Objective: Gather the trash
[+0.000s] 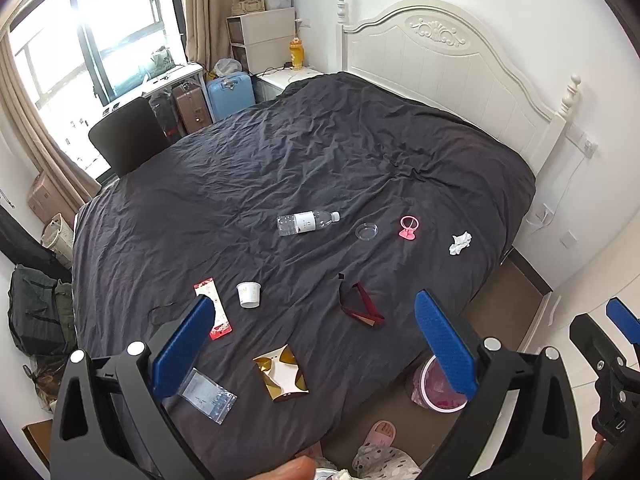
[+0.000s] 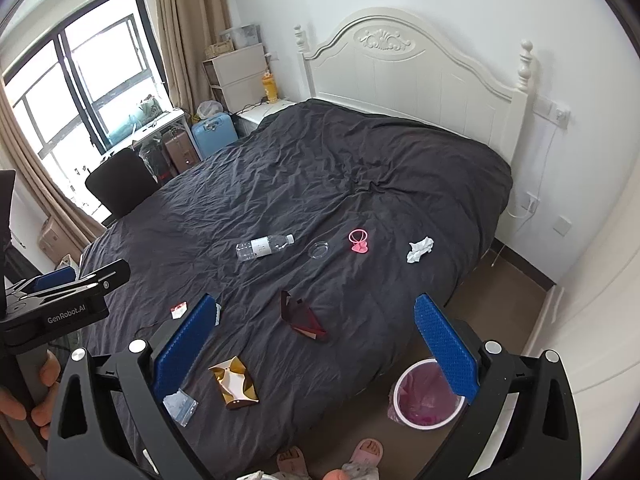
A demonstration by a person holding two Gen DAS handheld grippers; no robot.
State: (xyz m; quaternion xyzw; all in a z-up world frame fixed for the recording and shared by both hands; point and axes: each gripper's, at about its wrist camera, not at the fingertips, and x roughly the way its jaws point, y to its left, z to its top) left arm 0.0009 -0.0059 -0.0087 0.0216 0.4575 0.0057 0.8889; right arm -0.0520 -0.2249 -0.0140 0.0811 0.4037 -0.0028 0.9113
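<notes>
Trash lies scattered on the dark bed [image 1: 320, 152]: a clear plastic bottle [image 1: 307, 223], a clear round lid [image 1: 367, 231], a pink plastic piece [image 1: 409, 227], a crumpled white tissue [image 1: 460, 242], a white paper cup [image 1: 249, 294], a red packet [image 1: 214, 314], a dark red ribbon [image 1: 362, 308], a gold box [image 1: 282, 372] and a clear zip bag [image 1: 206, 394]. A pink-lined bin [image 2: 426, 398] stands on the floor by the bed. My left gripper [image 1: 316, 344] and right gripper [image 2: 316, 344] are both open and empty, held above the bed's near edge.
A white headboard [image 1: 448, 64] is at the far side. A black chair [image 1: 128, 136], suitcases [image 1: 231, 94] and a desk stand by the window. Bags [image 1: 36, 308] lie on the floor at left. Pink slippers [image 2: 368, 454] are by my feet.
</notes>
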